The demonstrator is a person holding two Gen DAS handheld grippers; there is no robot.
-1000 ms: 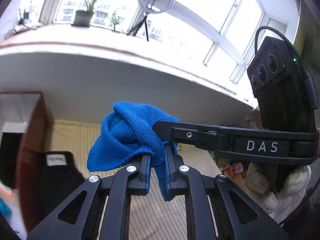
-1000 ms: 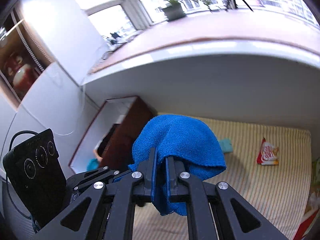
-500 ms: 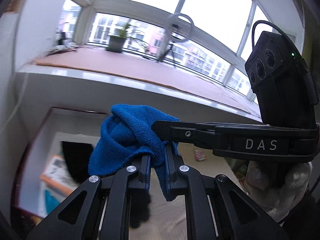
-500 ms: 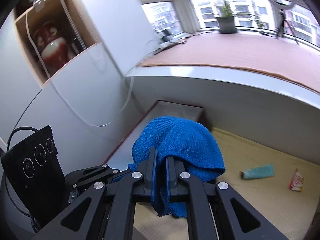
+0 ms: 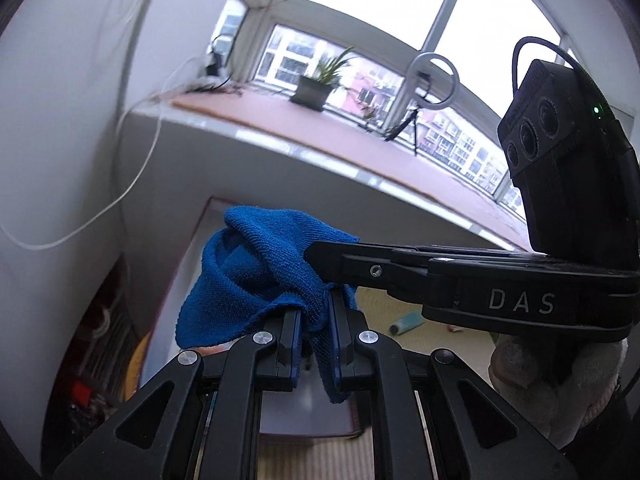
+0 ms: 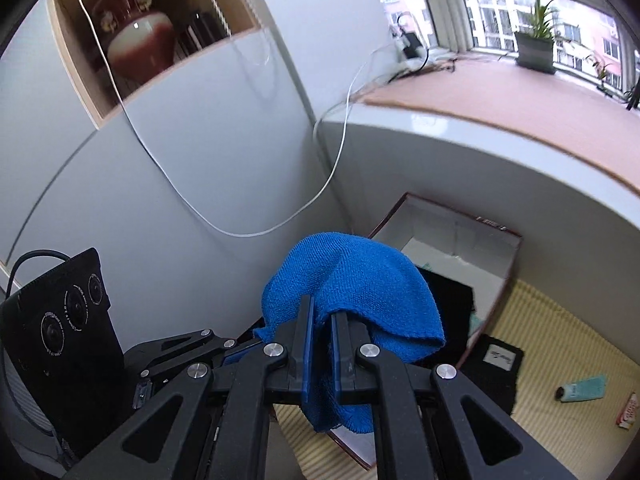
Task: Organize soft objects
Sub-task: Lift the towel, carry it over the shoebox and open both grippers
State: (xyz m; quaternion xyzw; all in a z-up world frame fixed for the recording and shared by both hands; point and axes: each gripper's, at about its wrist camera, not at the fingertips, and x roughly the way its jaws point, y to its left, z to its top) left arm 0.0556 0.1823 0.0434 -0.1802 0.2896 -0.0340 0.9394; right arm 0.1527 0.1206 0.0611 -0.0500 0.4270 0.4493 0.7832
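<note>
A blue terry cloth [image 5: 260,268] hangs bunched between both grippers, held in the air. My left gripper [image 5: 316,320] is shut on one part of it. My right gripper [image 6: 323,320] is shut on another part of the cloth [image 6: 352,280], and its fingers [image 5: 400,256] reach in from the right in the left wrist view. Below the cloth in the right wrist view stands an open box [image 6: 504,256] with white inner walls and dark red rim, holding a black fabric item [image 6: 452,300].
A second black fabric piece [image 6: 496,368] lies on the striped yellow mat [image 6: 560,336] beside the box. A teal tube [image 6: 584,388] and a red snack packet [image 6: 628,416] lie further right. A white wall, a hanging cable [image 6: 280,224] and the window ledge [image 6: 500,92] surround the box.
Both grippers have swung left with the cloth, from over the mat towards the box in the corner. Both stay shut on the cloth.
</note>
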